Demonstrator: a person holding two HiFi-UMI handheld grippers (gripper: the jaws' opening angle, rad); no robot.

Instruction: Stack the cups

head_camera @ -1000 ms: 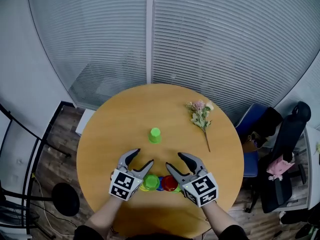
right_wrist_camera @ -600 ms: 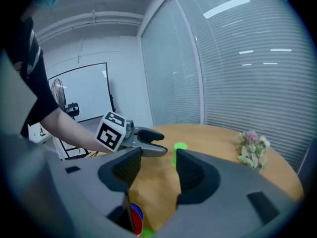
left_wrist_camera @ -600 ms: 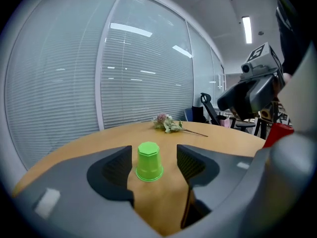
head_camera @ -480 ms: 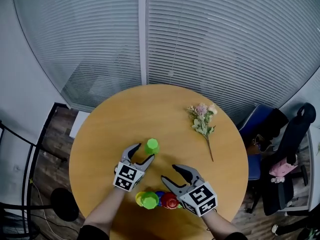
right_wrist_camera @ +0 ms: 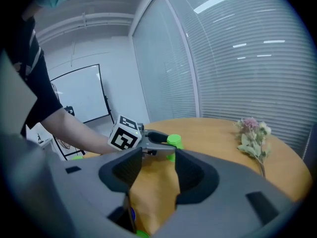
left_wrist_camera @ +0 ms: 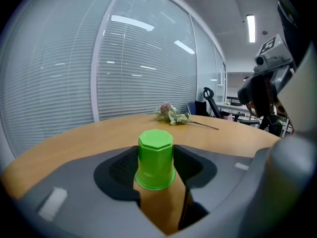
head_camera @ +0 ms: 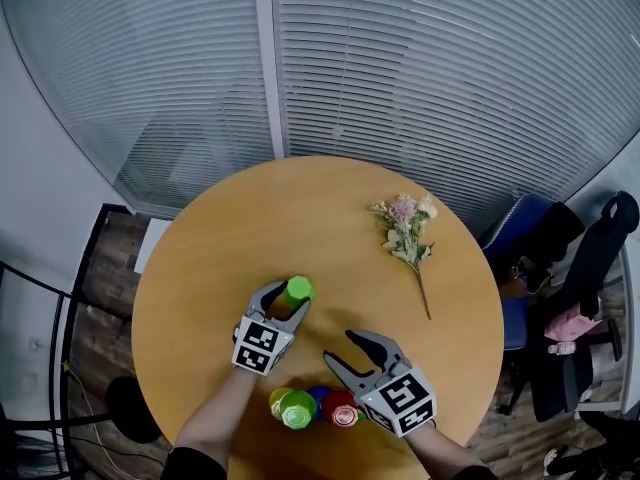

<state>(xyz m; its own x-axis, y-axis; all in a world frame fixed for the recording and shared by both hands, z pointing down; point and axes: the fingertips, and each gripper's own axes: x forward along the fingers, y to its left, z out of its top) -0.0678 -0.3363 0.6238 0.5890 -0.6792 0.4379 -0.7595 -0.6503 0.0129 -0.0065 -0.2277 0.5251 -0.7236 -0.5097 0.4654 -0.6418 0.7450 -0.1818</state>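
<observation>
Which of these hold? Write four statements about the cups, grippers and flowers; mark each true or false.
The green cup stands upside down between the left gripper's jaws. True; those jaws have just been closing.
The right gripper holds a red cup. False: its jaws, also just closing, have nothing between them.
The flower sprig lies on the table. True.
All cups form one stack. False: the green cup stands apart from the other cups.

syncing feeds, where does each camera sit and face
Head view: on the person's head, steeply down at the table; forearms, left gripper and right gripper show.
Left gripper view: rides the left gripper; just-closing jaws flank the green cup, flowers beyond.
Right gripper view: rides the right gripper; empty, just-closing jaws face the left forearm.
All three share the cup and flowers.
</observation>
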